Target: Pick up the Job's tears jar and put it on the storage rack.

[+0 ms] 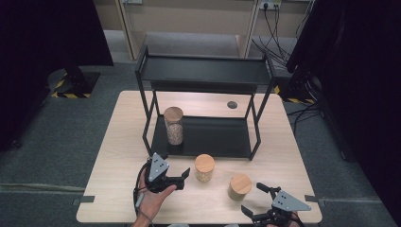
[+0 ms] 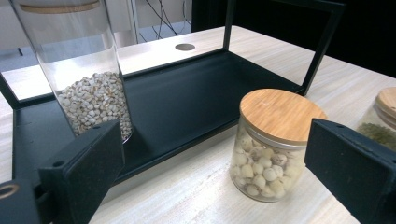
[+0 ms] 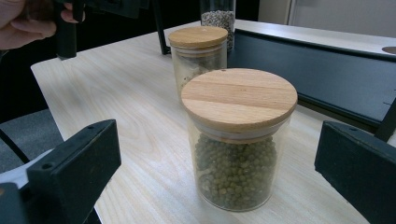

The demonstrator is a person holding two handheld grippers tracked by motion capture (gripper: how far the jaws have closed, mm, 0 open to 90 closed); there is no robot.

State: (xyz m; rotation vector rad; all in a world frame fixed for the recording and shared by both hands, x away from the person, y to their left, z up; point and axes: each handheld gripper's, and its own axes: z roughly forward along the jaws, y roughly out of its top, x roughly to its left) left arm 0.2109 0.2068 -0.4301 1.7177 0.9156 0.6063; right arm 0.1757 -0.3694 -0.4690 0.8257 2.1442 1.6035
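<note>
Three lidded glass jars in play, all with bamboo lids on.

Tall jar (image 1: 173,126): stands upright at the left end of the lower shelf of the black metal rack (image 1: 203,71). Filled roughly a third with small pale grains; the rest of the glass is clear. In the left tool view it rises just behind the left jaw.

Short jar of white round seeds (image 2: 270,144): upright on the tabletop (image 1: 118,161), just in front of the rack's lower shelf and apart from it. Filled to near the lid. In the high view it sits just to the right of the left tool (image 1: 185,174).

Short jar of green beans (image 3: 238,140): upright on the tabletop, nearer the person than the white-seed jar and to its right in the high view. About two thirds full.

Left tool: jaws spread wide, holding nothing. The white-seed jar lies ahead of them, closer to the right jaw, not touched by either pad.

Right tool (image 1: 254,202): low at the near edge of the tabletop, jaws wide apart, holding nothing. The green-bean jar stands ahead between the two jaws, clear of both.

The rack's upper shelf is bare.
</note>
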